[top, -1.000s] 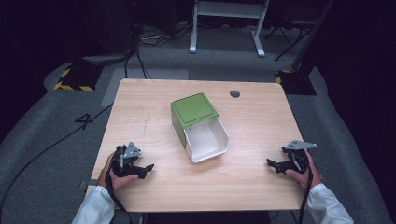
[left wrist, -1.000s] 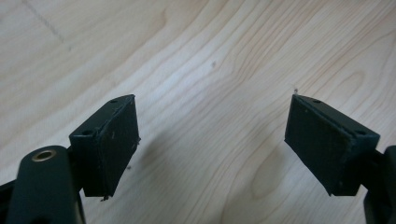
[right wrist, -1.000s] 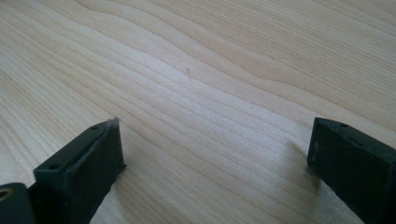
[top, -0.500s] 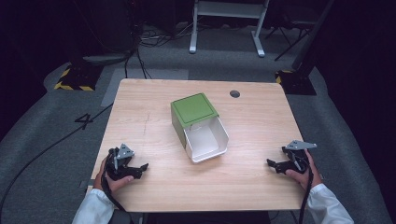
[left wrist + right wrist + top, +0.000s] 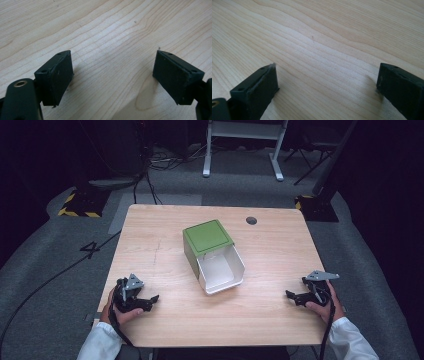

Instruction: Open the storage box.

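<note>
**On the counter: a green-lidded box between two idle tongs**

At the middle of the wooden counter (image 5: 165,235) sits a small box (image 5: 214,256) with a flat green top and a white drawer-like tray (image 5: 221,272) drawn out toward the person. The tray's inside looks bare, though from the high view its far end lies under the green top and cannot be judged. No brand or label can be read on the box. On the grey floor to the left of the counter a dark numeral "4" (image 5: 91,249) is marked, and farther back lies a strip of yellow-and-black hazard tape (image 5: 75,212). A small dark round hole (image 5: 251,220) sits near the counter's far right corner.

The left tongs (image 5: 150,300) rest near the front left edge, held in the left hand (image 5: 122,306), well apart from the box. In the left gripper view their jaws stand wide apart over bare wood grain, grasping nothing. The right tongs (image 5: 291,295) lie near the front right edge in the right hand (image 5: 325,302), likewise well clear of the box; the right gripper view shows their jaws spread wide, released, with wood between them.
</note>
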